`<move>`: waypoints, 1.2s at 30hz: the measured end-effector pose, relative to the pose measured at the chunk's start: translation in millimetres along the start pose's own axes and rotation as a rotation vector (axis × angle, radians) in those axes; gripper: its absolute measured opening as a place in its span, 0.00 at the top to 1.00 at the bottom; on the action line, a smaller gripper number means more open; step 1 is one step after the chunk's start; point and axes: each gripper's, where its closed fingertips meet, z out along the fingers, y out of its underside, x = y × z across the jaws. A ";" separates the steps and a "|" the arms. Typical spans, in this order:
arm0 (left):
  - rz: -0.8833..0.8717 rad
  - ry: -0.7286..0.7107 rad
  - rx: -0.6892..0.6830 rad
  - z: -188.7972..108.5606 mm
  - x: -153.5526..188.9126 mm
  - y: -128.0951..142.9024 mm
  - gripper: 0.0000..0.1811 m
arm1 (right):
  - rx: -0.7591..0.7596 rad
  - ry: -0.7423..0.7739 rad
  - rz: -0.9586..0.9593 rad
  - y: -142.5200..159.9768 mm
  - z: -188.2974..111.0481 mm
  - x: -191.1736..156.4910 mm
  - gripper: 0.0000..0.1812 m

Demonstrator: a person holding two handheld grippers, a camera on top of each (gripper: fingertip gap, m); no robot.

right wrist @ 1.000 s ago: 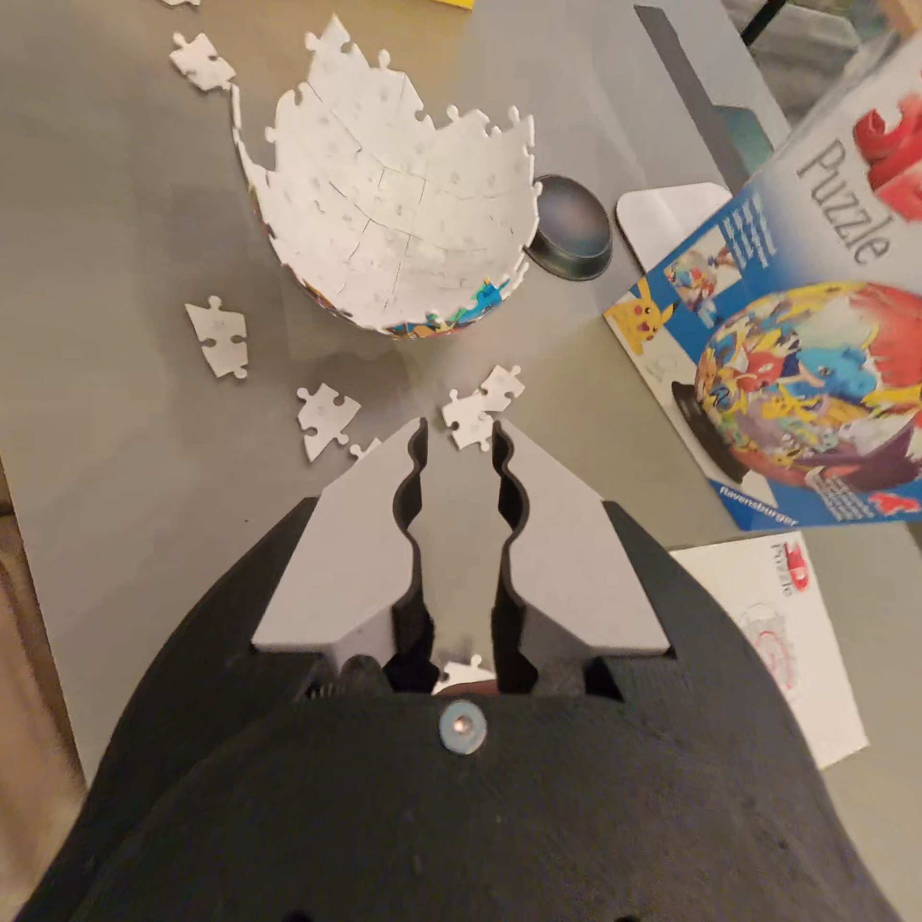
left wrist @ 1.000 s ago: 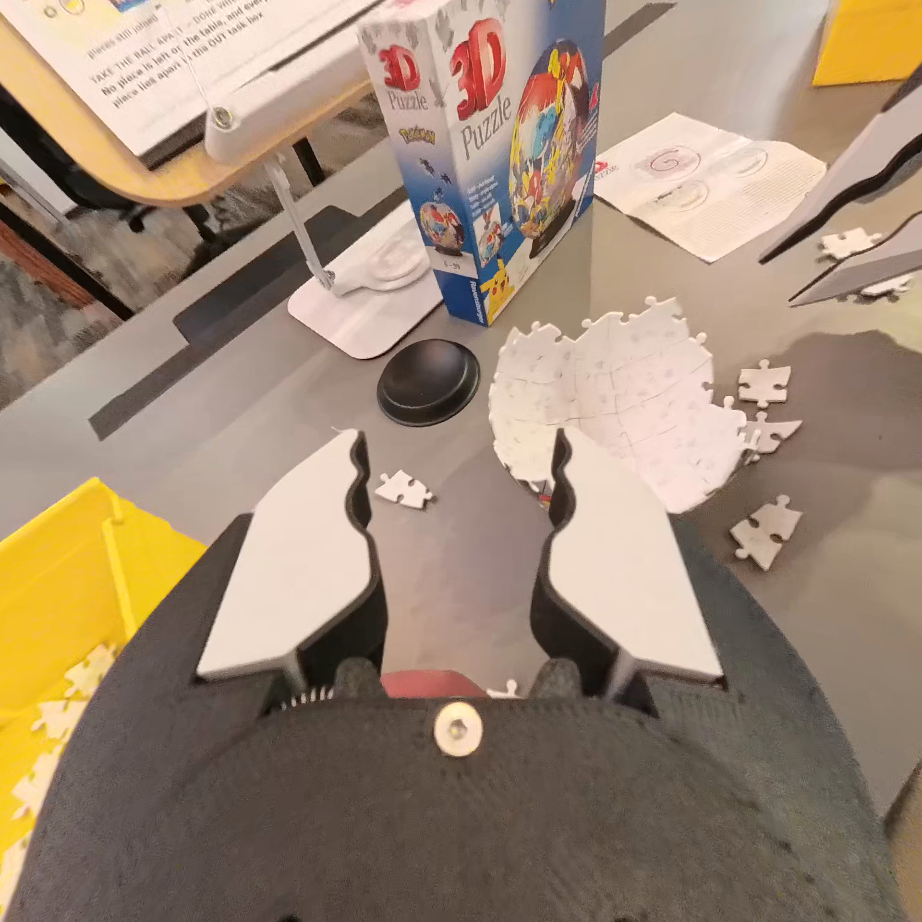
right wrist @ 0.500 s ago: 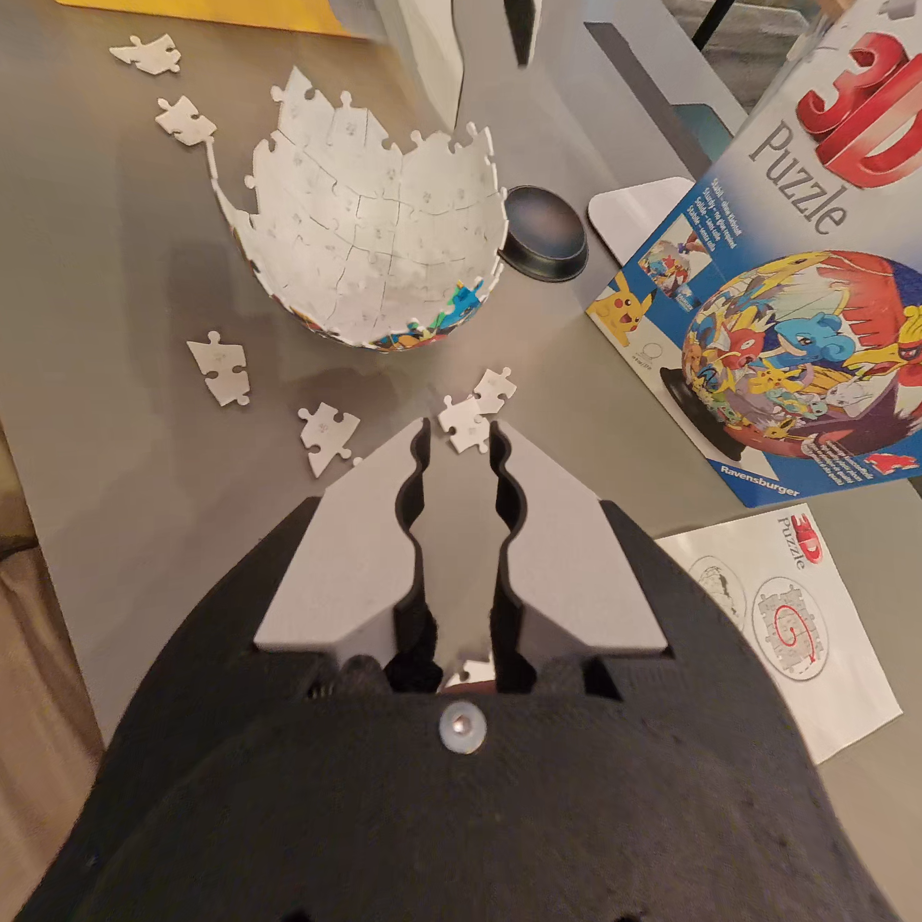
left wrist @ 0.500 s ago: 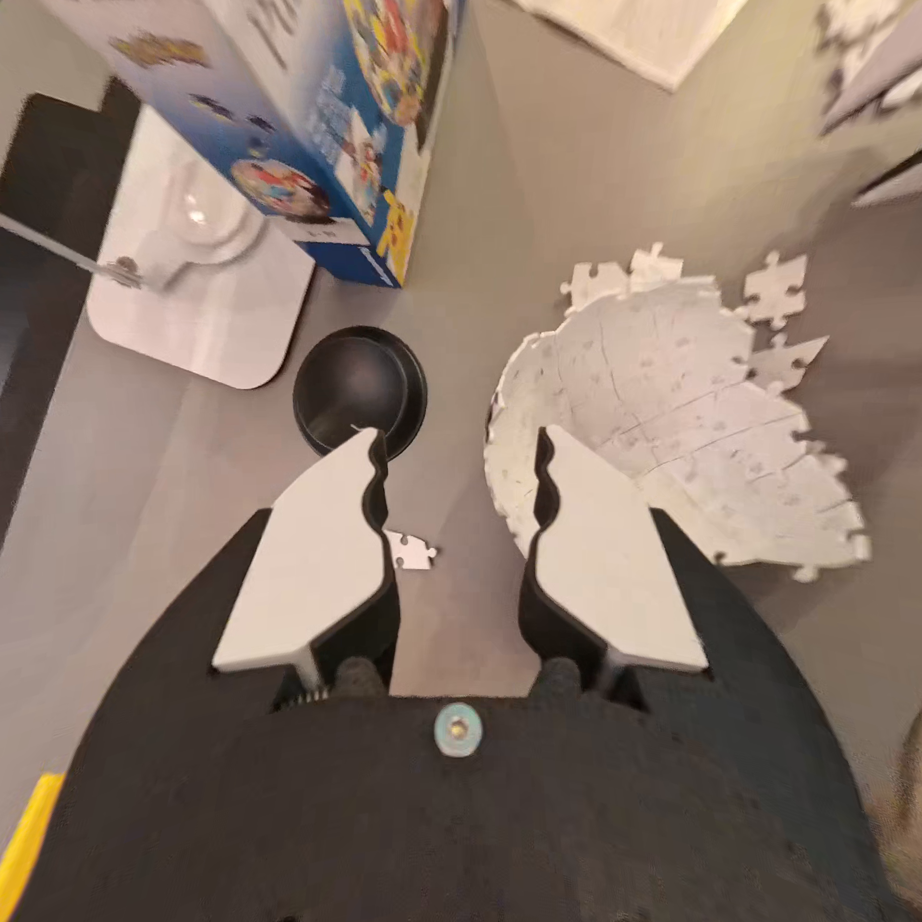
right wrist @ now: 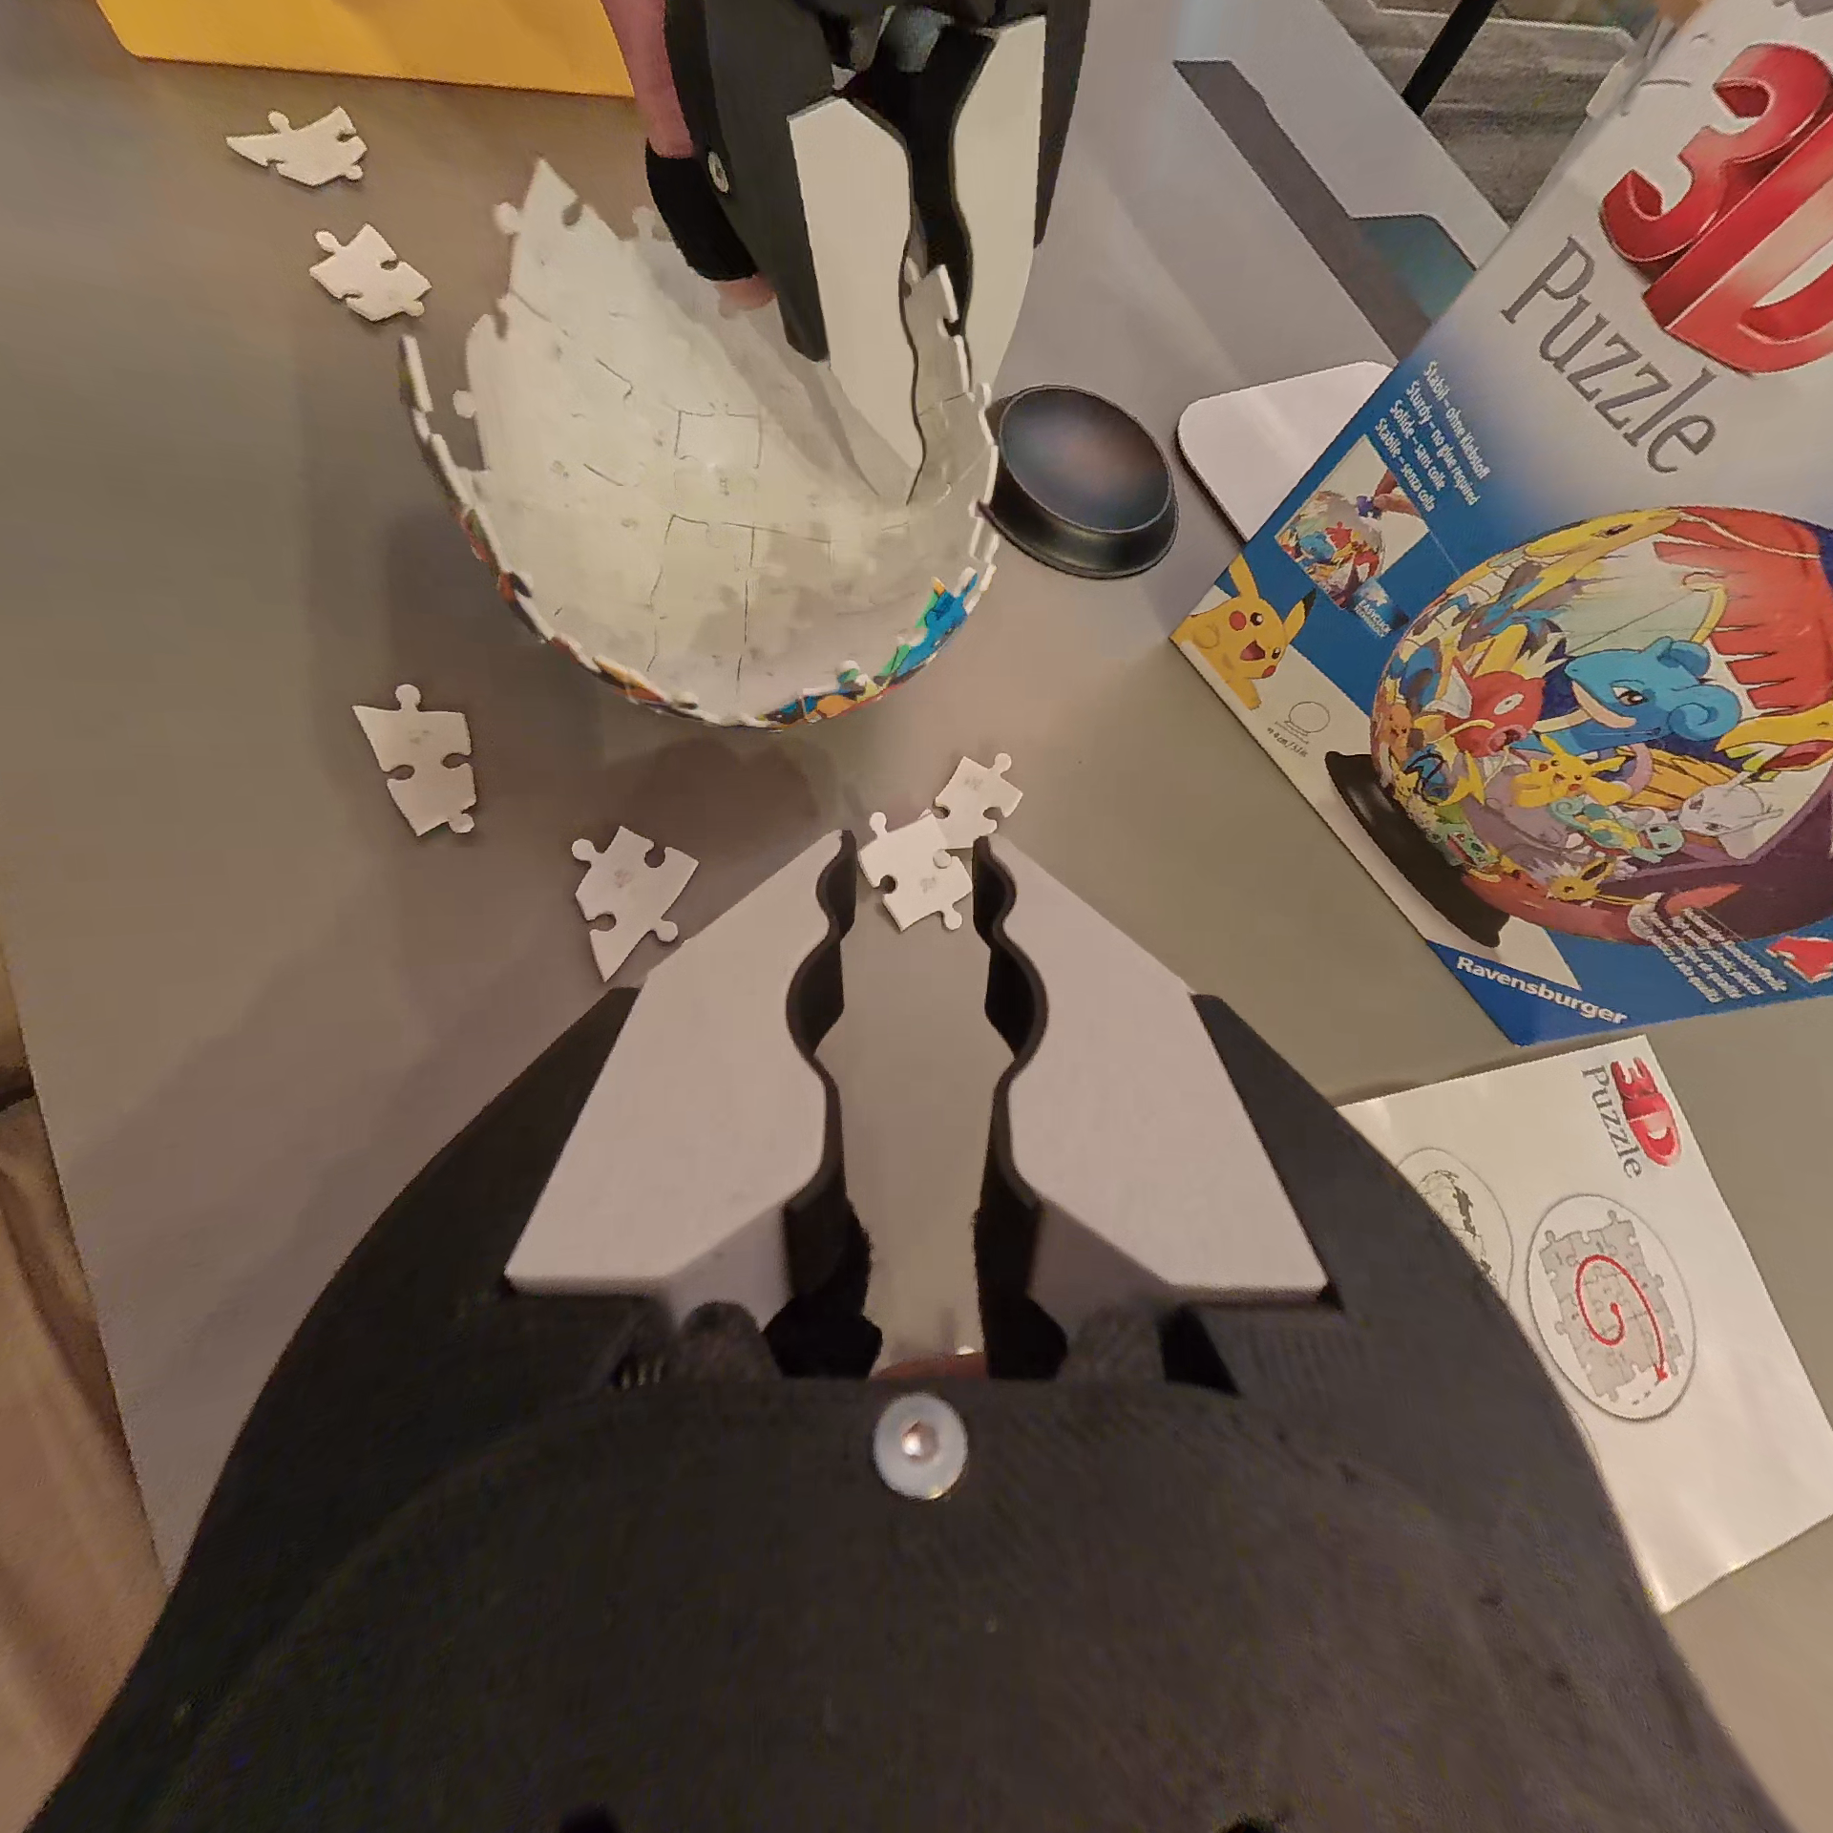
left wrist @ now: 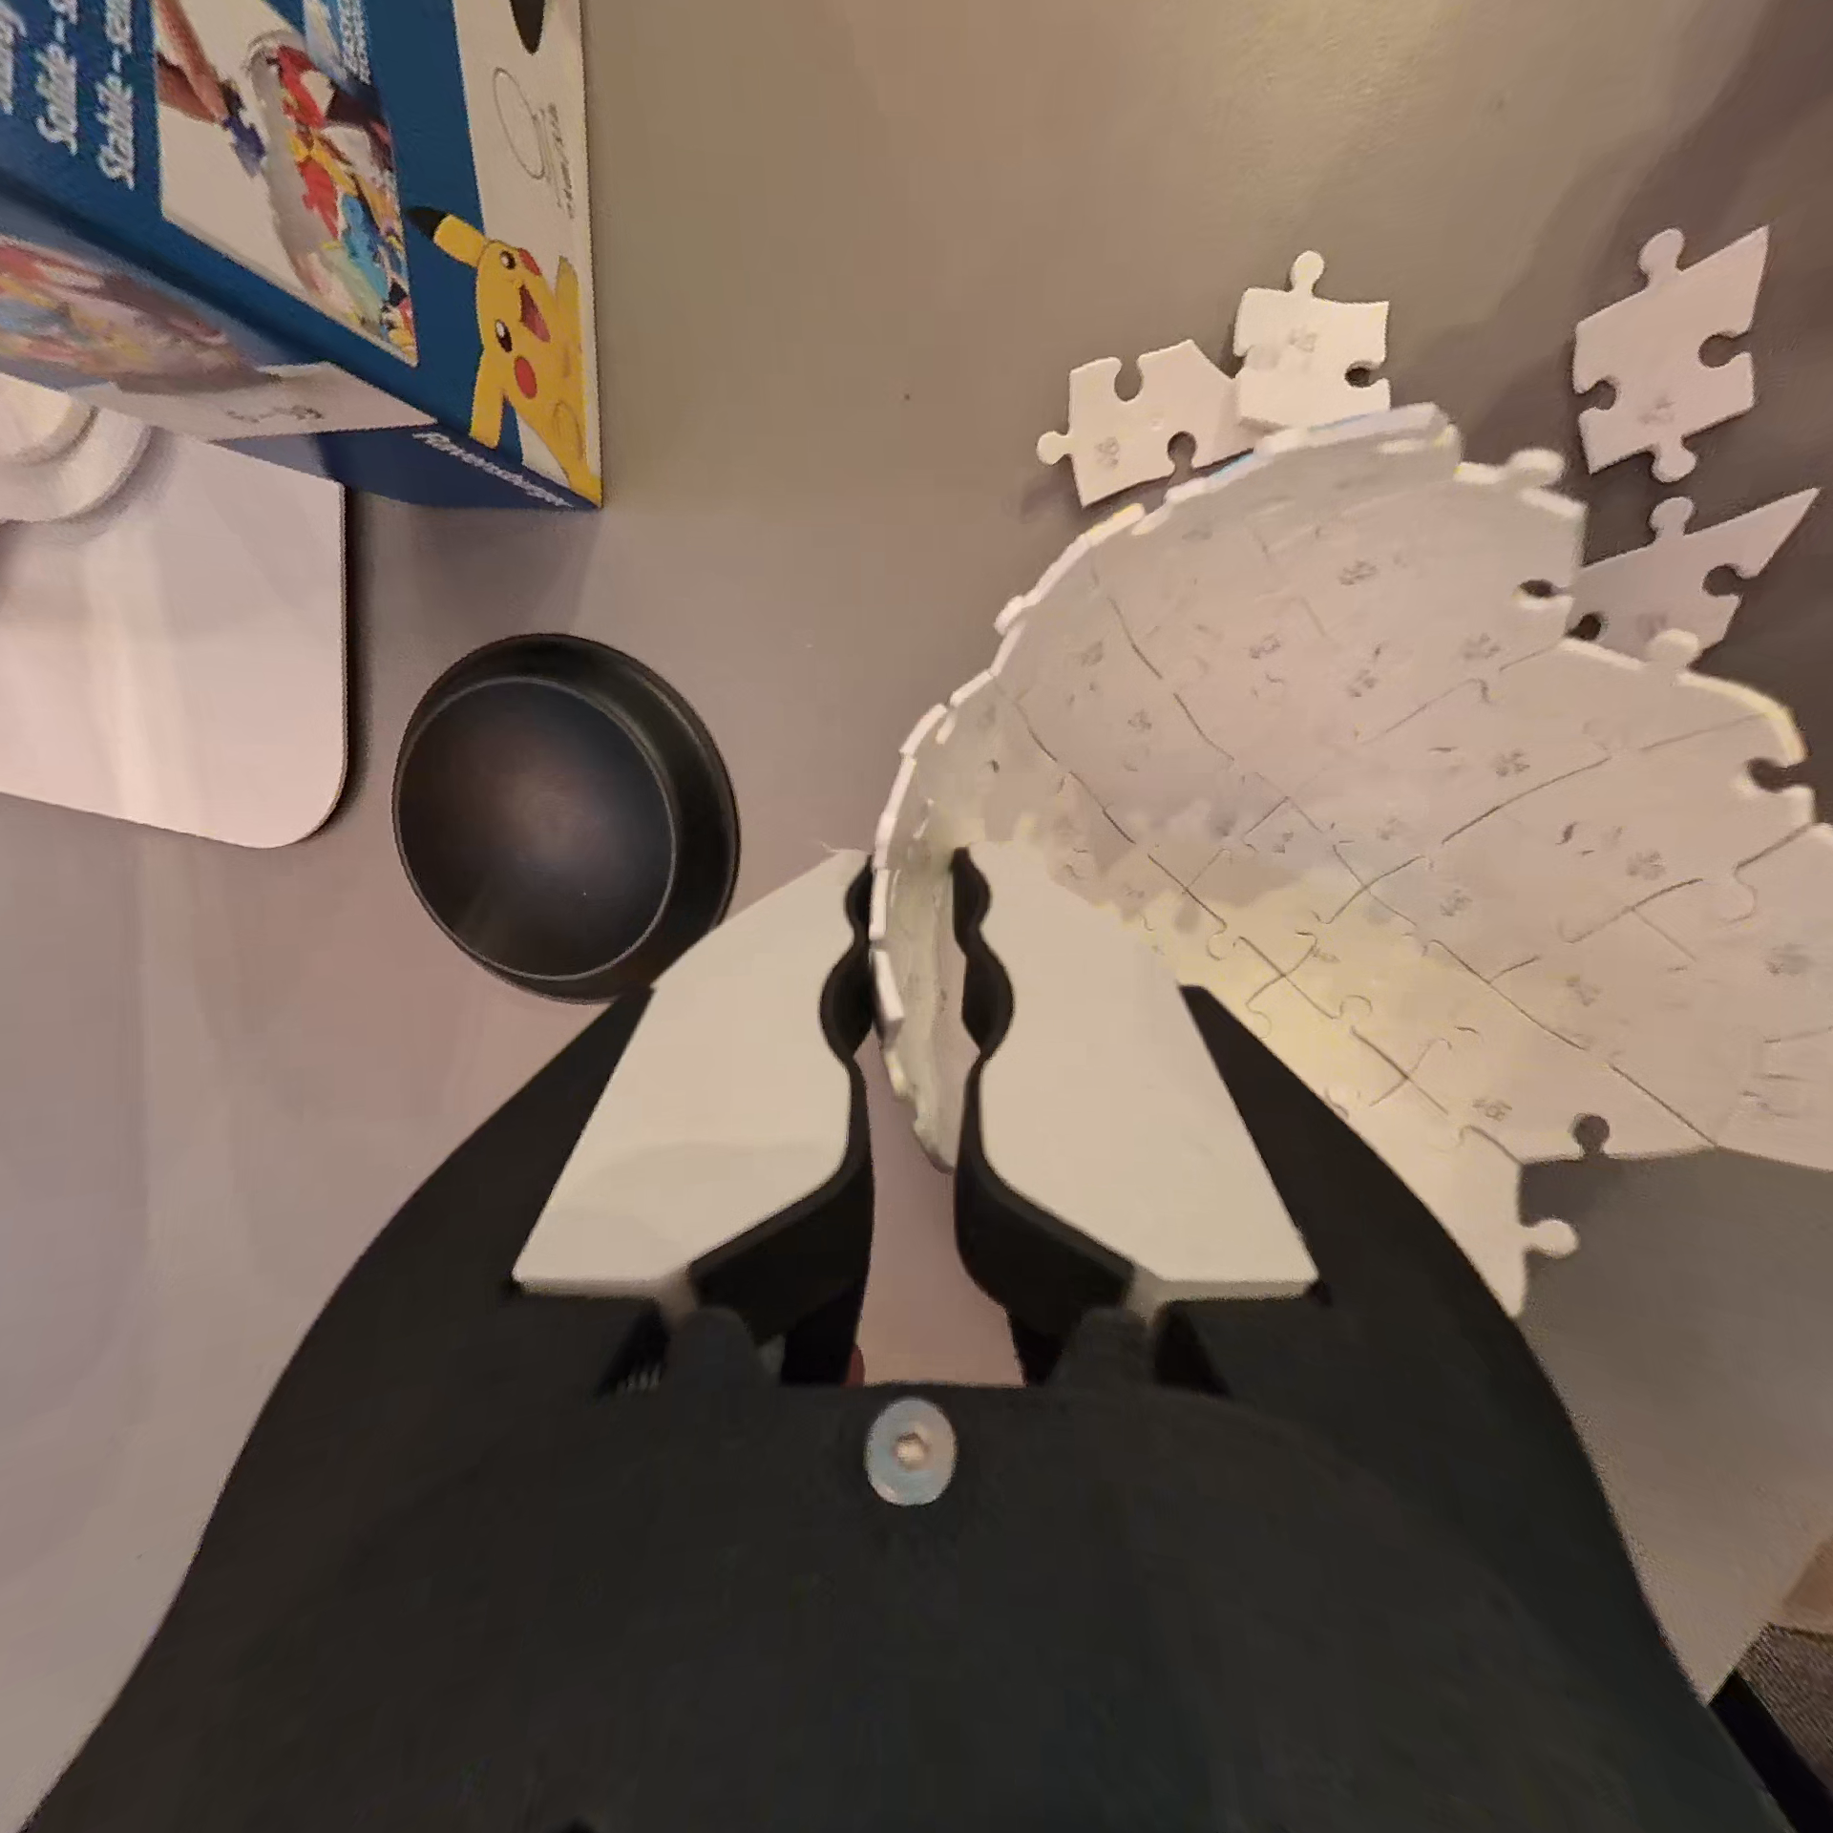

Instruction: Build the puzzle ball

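The partly built puzzle ball [right wrist: 694, 516] is an open bowl-shaped shell resting on the grey table [right wrist: 198, 496], white inner faces up, with the coloured print showing along its lower outer rim. It lies in the middle of the table, with the table's edge toward the left of the right wrist view.

The left tool [left wrist: 917, 893] is clamped on the shell's wall: one finger is inside the bowl and the other outside, with the wall [left wrist: 917, 992] pinched between them. In the right wrist view the same tool [right wrist: 917, 298] comes down from the far side and grips the rim on the side facing the black round stand [right wrist: 1086, 486].

The right tool [right wrist: 913, 863] is held above the table on the near side of the shell, apart from it. Its jaws stand at a narrow gap and hold nothing. Two loose white pieces [right wrist: 937, 843], touching each other, lie on the table just past its fingertips.

Further loose pieces: one [right wrist: 630, 893] just beside the right tool's left finger, one [right wrist: 422, 759] toward the table's edge, and two [right wrist: 337, 208] beyond the shell.

The black stand sits just beside the shell. The puzzle box [right wrist: 1587, 615] stands past the stand, next to a white flat base [left wrist: 169, 645]. An instruction sheet [right wrist: 1627, 1319] lies flat near the box. A yellow bin [right wrist: 377, 40] sits at the far side of the table.
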 end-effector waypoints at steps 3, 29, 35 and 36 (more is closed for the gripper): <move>-0.022 0.001 0.031 -5.0 3.4 -1.1 0.95 | 0.000 -0.004 0.009 0.9 1.0 1.4 0.88; -0.099 -0.705 0.232 -95.5 -2.9 16.4 0.98 | -0.052 -0.038 0.006 9.7 12.7 -11.9 0.87; -0.108 -0.810 0.307 -107.8 2.4 15.1 0.98 | -0.069 -0.066 -0.001 12.4 18.3 -20.5 0.87; -0.116 -0.821 0.331 -109.8 3.2 14.4 0.98 | -0.073 -0.071 -0.006 12.9 19.0 -21.9 0.87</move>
